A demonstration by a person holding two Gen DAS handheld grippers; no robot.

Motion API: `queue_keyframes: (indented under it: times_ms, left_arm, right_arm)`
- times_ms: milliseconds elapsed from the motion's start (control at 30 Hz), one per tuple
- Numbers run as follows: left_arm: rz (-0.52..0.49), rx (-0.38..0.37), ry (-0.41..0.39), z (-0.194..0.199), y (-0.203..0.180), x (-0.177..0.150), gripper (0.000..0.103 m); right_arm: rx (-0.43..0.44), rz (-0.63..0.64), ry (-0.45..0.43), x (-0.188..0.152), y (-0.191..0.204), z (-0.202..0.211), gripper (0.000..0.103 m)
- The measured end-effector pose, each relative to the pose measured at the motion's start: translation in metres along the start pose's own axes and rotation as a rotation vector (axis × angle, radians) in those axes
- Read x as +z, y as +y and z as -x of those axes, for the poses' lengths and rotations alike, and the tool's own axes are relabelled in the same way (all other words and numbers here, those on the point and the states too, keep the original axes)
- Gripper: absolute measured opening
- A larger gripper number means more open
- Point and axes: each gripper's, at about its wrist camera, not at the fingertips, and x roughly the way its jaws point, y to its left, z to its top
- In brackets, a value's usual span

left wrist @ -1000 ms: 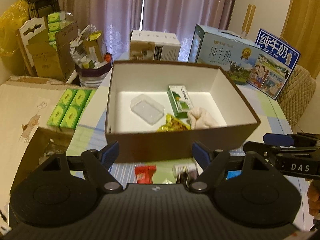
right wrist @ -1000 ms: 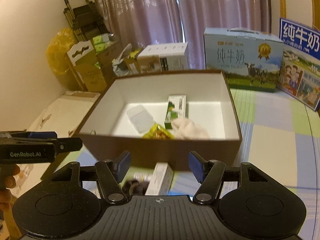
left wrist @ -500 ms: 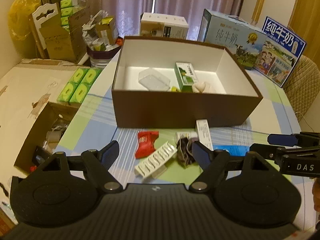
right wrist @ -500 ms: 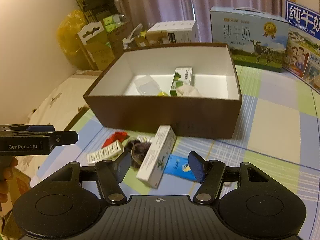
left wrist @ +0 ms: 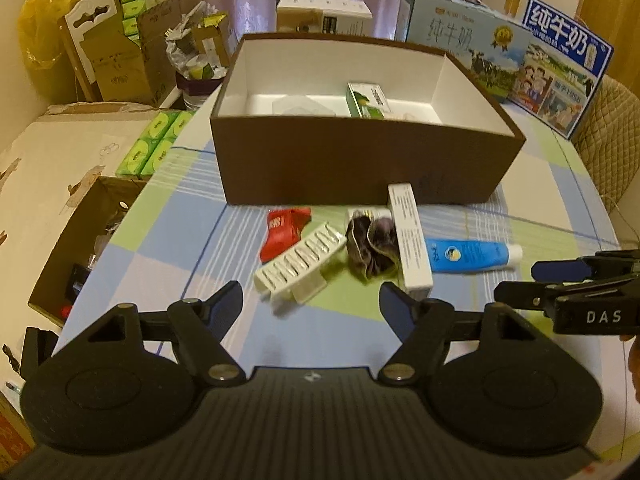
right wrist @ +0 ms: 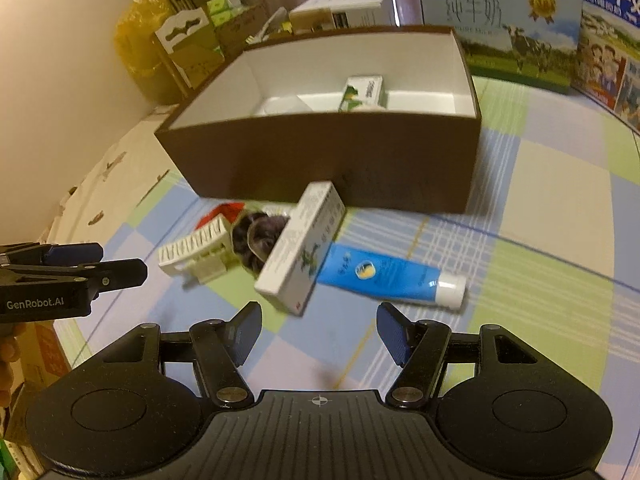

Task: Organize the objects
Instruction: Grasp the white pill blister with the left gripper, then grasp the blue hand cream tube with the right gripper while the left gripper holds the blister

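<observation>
A brown box (left wrist: 360, 164) (right wrist: 320, 160) with a white inside stands on the checked tablecloth and holds a green carton (left wrist: 366, 100) (right wrist: 362, 92) and a clear tray (left wrist: 296, 105). In front of it lie a red packet (left wrist: 284, 230), a white ribbed tray (left wrist: 300, 260) (right wrist: 196, 250), a dark scrunchie (left wrist: 370, 250) (right wrist: 260, 240), a long white carton (left wrist: 410, 246) (right wrist: 302, 246) and a blue tube (left wrist: 472, 255) (right wrist: 388, 274). My left gripper (left wrist: 311, 306) is open and empty, just short of the ribbed tray. My right gripper (right wrist: 318, 330) is open and empty, short of the white carton.
Milk cartons (left wrist: 460, 36) (left wrist: 560, 68) stand behind the box. A white box (left wrist: 324, 14) is at the back. Green packs (left wrist: 156, 144) lie at the table's left edge, an open cardboard box (left wrist: 84, 248) below it. A chair (left wrist: 608, 136) stands at the right.
Both grippers have drawn back from the box and dropped lower. The loose things in front of the box have come into full view. Both stay open.
</observation>
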Motion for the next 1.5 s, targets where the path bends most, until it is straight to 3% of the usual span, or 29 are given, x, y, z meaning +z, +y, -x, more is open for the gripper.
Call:
queue_keyframes:
  times_ms: [367,900,1167,1233,1500]
  left_arm:
    - [-0.147,-0.051,0.034,-0.044,0.007,0.011,0.071]
    - [-0.312,-0.156,0.104,-0.100,0.014,0.028,0.058]
    - [-0.333,-0.186,0.128,-0.109,0.013,0.025,0.036]
    - [-0.319,-0.184,0.136,-0.110,0.015,0.024,0.026]
    - [-0.235,-0.170,0.147,-0.100,0.023,0.014,0.025]
  right_arm:
    - [-0.105,-0.121,-0.004,-0.009,-0.019,-0.001,0.061]
    - [-0.201,-0.253,-0.013,-0.019,-0.009,-0.005,0.061]
    - [-0.227,-0.266,-0.025,-0.016,-0.013,-0.003,0.061]
    - [-0.225,-0.257,-0.027,-0.015,-0.014,-0.004,0.061]
    - [-0.196,-0.189,-0.032,-0.007,-0.022,-0.014,0.058]
